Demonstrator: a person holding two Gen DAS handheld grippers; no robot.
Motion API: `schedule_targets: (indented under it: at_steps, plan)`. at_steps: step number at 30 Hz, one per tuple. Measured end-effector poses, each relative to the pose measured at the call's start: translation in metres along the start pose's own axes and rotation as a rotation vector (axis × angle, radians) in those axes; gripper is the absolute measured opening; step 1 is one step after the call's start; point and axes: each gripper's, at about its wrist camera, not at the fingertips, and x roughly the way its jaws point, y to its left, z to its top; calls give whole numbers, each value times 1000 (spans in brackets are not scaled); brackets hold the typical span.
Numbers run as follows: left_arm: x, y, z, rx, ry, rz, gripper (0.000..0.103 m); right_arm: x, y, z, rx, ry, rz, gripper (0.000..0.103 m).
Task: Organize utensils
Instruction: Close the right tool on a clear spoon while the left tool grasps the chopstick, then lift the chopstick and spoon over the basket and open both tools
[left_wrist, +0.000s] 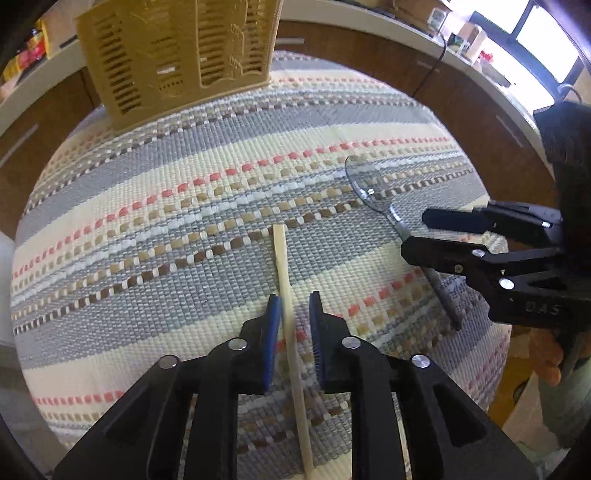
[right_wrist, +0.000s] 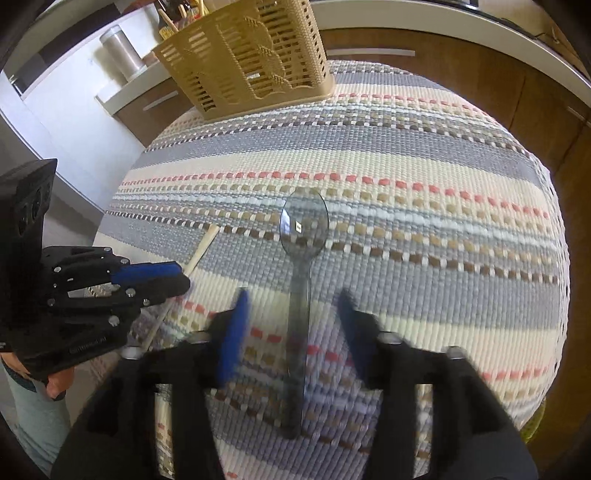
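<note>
Left wrist view: the left gripper (left_wrist: 295, 306) points down at the desk (left_wrist: 147, 206), which is covered by a striped woven cloth; a pale chopstick (left_wrist: 286, 280) lies flat on the cloth between the blue fingers (left_wrist: 274, 314), its long axis running from 6 o'clock to 12 o'clock along the line the gripper points; the fingers stand a little apart, the left one just beside the stick, the right one clear of it, so nothing is pinched. Right wrist view: the right gripper (right_wrist: 291, 310) has its fingers (right_wrist: 234, 332) spread wide, blurred; the grey see-through spoon (right_wrist: 301, 258) lies flat between them, handle toward 6 o'clock, bowl toward 12 o'clock, touched by neither finger. Each tool is thus nearest to its own hand: chopstick to the left, spoon to the right; in the left view the spoon lies at 2 o'clock under the other gripper. The tan slotted basket (right_wrist: 251, 55) stands upright at the far edge of the cloth, at about 11 o'clock in both views, well apart from both tools. Judging by this, closing square across each handle comes next, then a carry toward 11 o'clock.
</note>
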Motion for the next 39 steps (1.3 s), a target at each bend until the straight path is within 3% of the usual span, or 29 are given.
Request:
schedule_targets:
  at_steps: [2,4,7,9,11,12,14,20,27,34,39]
  plan:
    - [1,-1,3,14,21,-1,19,4,3,4,-20,30,-10,48]
    - [3,-3,5,33,59,8,19,11,7,7,-35,74,-33,34]
    - [7,-11,7,88,112,25,19,17,17,11,-73,109,-87,31]
    - [10,-19,8,129,132,49,18,20,26,14,-113,128,-136,12]
    - [14,-26,8,157,128,104,5,22,31,15,-130,148,-138,10]
    - [15,-30,8,167,121,123,4,23,33,16,-134,149,-138,9]
    - [13,-30,7,150,96,92,4,22,35,17,-142,142,-128,9]
    - [-29,-22,12,92,-113,52,4,-16,40,32,-130,4,-22,9]
    - [-121,-5,35,-4,-477,-22,4,-91,57,71,-183,-275,25,9]
    - [-187,22,73,-66,-782,-3,4,-137,62,129,-196,-511,13,9]
    - [-209,32,91,-82,-940,38,4,-146,65,170,-188,-628,-3,9]
